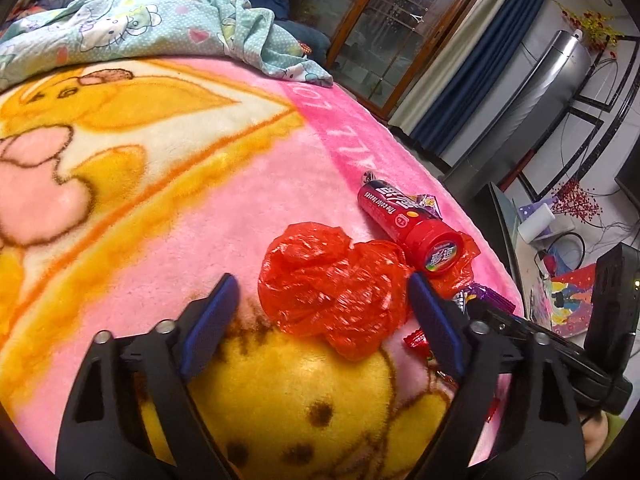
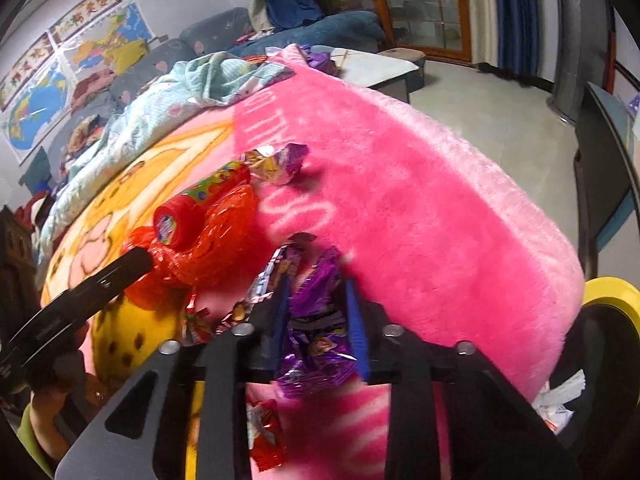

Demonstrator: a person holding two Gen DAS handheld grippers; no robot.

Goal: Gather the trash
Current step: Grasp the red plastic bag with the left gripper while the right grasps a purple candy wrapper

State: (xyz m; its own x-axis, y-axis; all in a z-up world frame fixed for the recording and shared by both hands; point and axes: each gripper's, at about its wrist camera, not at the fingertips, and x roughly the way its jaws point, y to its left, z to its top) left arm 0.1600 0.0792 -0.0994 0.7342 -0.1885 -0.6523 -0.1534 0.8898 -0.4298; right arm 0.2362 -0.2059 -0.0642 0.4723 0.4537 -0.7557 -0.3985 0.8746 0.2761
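Purple wrapper (image 2: 316,344) pinched by right hand-held gripper (image 2: 320,312); left hand-held gripper (image 1: 320,304) gapes around red bag (image 1: 332,296).

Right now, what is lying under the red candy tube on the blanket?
The red candy tube rests partly on the crumpled red plastic bag, with a purple wrapper showing behind it. Whether anything else lies under the tube or the bag cannot be seen.

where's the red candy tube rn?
Red candy tube lies on its side on the pink blanket, right of centre in the left wrist view, touching the crumpled red plastic bag just beyond the left gripper.
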